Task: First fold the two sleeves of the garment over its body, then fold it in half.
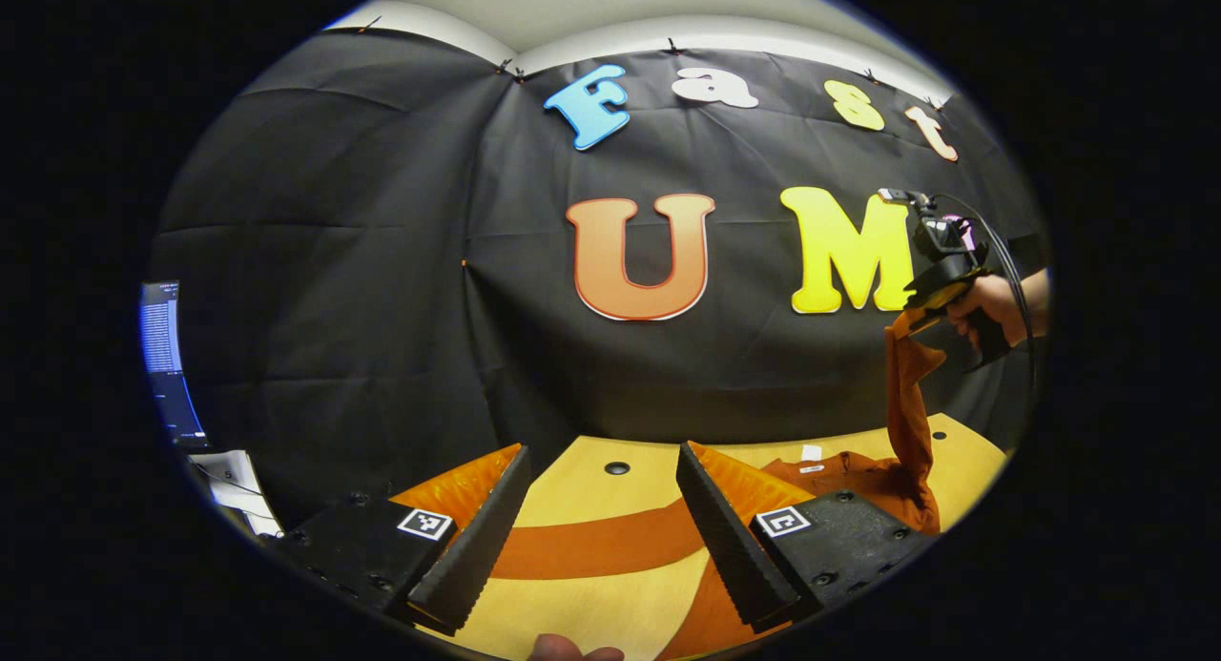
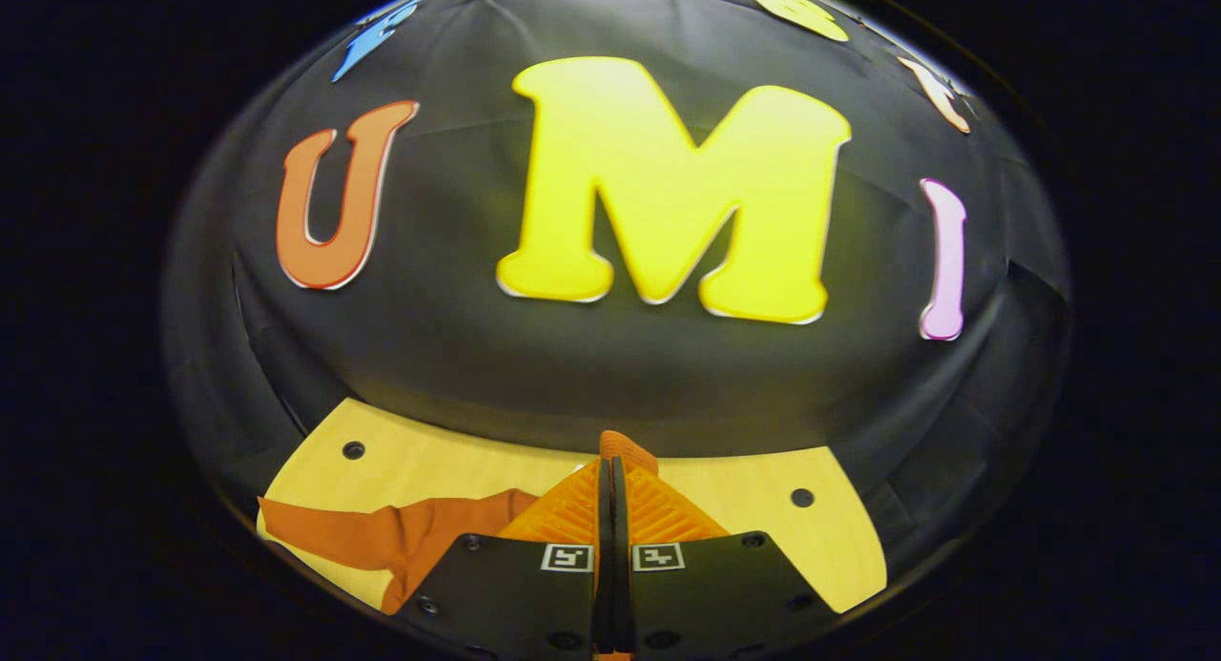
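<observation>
I held the right gripper [image 1: 911,322] pinched on a sleeve [image 1: 906,403], raised above the garment [image 1: 839,475] on the table [image 1: 572,499]. Left gripper [image 1: 601,537] spread, empty. Sleeve folds unfinished; halving remained.

The garment [image 1: 839,480] is lying on the table [image 1: 582,494], its sleeve [image 1: 591,547] stretching across between the left gripper's [image 1: 601,537] parted fingers. Off to the right, the right gripper [image 1: 906,322] is holding another part up above the table, before the booth wall.
</observation>
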